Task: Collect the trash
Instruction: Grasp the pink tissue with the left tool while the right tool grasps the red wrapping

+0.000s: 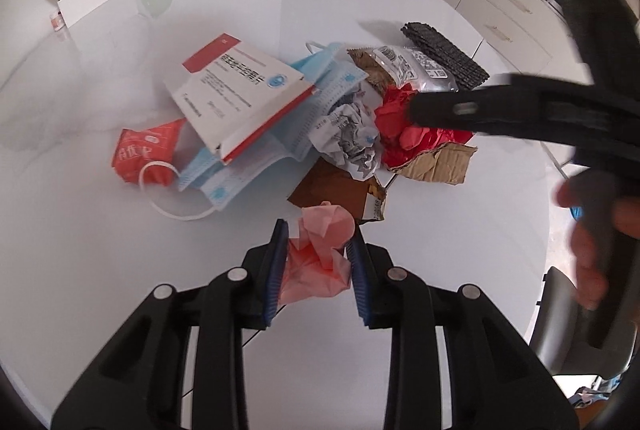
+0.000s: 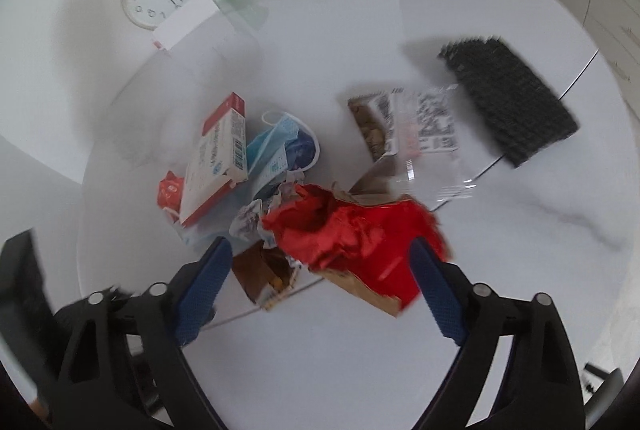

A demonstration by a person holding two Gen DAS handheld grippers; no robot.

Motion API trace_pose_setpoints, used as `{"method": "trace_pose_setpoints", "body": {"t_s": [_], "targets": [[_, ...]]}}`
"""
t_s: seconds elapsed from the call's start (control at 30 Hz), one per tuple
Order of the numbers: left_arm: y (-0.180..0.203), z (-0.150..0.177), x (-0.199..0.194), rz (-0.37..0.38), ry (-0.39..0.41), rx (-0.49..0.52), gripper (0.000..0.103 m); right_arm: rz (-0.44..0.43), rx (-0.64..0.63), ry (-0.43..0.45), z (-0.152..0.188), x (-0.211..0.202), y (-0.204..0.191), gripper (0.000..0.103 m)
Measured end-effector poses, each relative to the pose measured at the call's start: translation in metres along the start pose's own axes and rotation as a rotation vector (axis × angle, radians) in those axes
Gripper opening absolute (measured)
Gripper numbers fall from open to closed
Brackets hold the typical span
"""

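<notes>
The pink crumpled tissue sits pinched between my left fingers at the near edge of the pile on the white surface — feather-light, soft, best held across its bunched middle. My right gripper gapes wide, holding nothing, over the red crumpled paper. Only the right view shows that paper's torn cardboard backing — the left shows the tissue.

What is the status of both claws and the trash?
Left claw shut on pink paper. Right claw open above red paper. Trash pile on table, nothing blocking.
</notes>
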State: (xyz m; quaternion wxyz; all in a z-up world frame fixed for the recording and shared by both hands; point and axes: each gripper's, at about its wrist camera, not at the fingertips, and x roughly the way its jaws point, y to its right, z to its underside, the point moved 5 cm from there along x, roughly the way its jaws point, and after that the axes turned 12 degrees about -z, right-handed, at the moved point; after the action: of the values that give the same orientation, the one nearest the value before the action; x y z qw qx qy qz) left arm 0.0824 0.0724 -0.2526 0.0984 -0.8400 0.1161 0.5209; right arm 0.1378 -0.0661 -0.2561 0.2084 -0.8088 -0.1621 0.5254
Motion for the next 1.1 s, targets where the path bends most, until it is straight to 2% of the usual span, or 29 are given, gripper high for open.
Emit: {"method": "trace_pose_setpoints", "body": {"t_s": [0.13,0.17,0.23,0.27,0.47,0.63,0.7,0.73,0.77,0.8,0.83,1.03,1.1], "targets": [[-0.006,0.001,-0.005,0.013,0.003,0.005,0.03,-0.006,0.034,-0.038,0.002,0.018,0.002,0.058],[-0.008,0.001,-0.006,0.012,0.007,0.008,0.029,-0.001,0.038,-0.04,0.002,0.019,0.003,0.047],[-0.01,0.001,-0.009,0.013,0.013,0.015,0.029,-0.014,0.045,-0.028,0.002,0.017,0.002,0.037],[-0.012,0.0,-0.011,0.013,0.018,0.013,0.03,-0.017,0.046,-0.02,0.002,0.015,0.002,0.026],[-0.023,0.0,-0.023,0.016,0.037,-0.021,0.03,-0.022,0.013,0.007,-0.001,0.002,-0.005,0.012],[-0.027,0.002,-0.029,0.004,0.042,-0.041,0.03,-0.016,-0.004,0.025,-0.001,-0.007,-0.007,0.01],[-0.028,0.005,-0.031,-0.003,0.044,-0.042,0.03,-0.012,0.013,0.023,0.001,-0.008,-0.007,0.015],[-0.028,0.005,-0.031,-0.003,0.044,-0.042,0.03,-0.016,0.027,0.023,0.001,-0.009,-0.007,0.034],[-0.029,0.007,-0.032,-0.003,0.043,-0.045,0.03,-0.013,0.038,0.026,0.003,-0.01,-0.006,0.059],[-0.029,0.008,-0.032,-0.001,0.041,-0.049,0.03,0.018,0.048,0.042,0.003,-0.012,-0.006,0.067],[-0.029,0.009,-0.032,0.001,0.039,-0.053,0.03,0.034,0.048,0.049,0.003,-0.011,-0.005,0.07],[-0.029,0.012,-0.031,0.006,0.031,-0.045,0.03,0.071,0.048,0.015,-0.001,0.018,-0.001,0.07],[-0.029,0.012,-0.032,0.005,0.035,-0.039,0.03,0.055,0.071,0.011,-0.002,0.025,0.003,0.06]]}}
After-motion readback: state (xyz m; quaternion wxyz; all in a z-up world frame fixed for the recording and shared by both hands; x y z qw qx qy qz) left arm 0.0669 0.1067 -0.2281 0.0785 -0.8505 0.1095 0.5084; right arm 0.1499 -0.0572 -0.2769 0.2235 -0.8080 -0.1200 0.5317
